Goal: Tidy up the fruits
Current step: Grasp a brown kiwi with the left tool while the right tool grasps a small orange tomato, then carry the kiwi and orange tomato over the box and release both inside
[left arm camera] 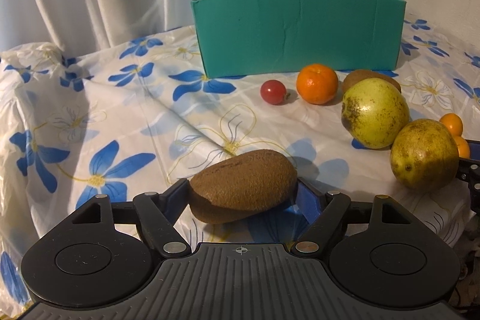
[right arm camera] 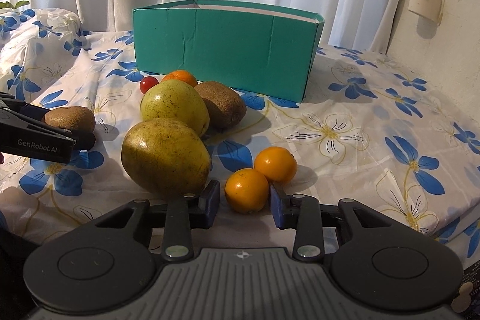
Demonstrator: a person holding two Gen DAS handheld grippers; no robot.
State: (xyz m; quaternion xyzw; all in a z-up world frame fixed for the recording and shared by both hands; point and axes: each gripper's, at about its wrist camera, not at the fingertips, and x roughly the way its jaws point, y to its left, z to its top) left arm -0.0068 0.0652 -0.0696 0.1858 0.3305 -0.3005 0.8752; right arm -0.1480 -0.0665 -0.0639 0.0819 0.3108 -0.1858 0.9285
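My left gripper [left arm camera: 243, 194] is shut on a brown kiwi [left arm camera: 243, 189], held just above the flowered cloth; it also shows in the right wrist view [right arm camera: 69, 117]. My right gripper [right arm camera: 244, 200] is open, its jaws on either side of a small orange [right arm camera: 246, 190] without touching it. A second small orange [right arm camera: 276, 164] lies just behind. Two yellow-green pears [right arm camera: 165, 155] [right arm camera: 174, 104], another kiwi [right arm camera: 223, 107], a mandarin [left arm camera: 316, 83] and a red cherry tomato [left arm camera: 272, 92] lie before the teal box [left arm camera: 297, 35].
The table [left arm camera: 120, 110] wears a wrinkled white cloth with blue flowers. White curtains hang behind the box. A wall with a white fitting [right arm camera: 426, 2] stands at the right. The cloth bunches up at the far left [left arm camera: 36, 56].
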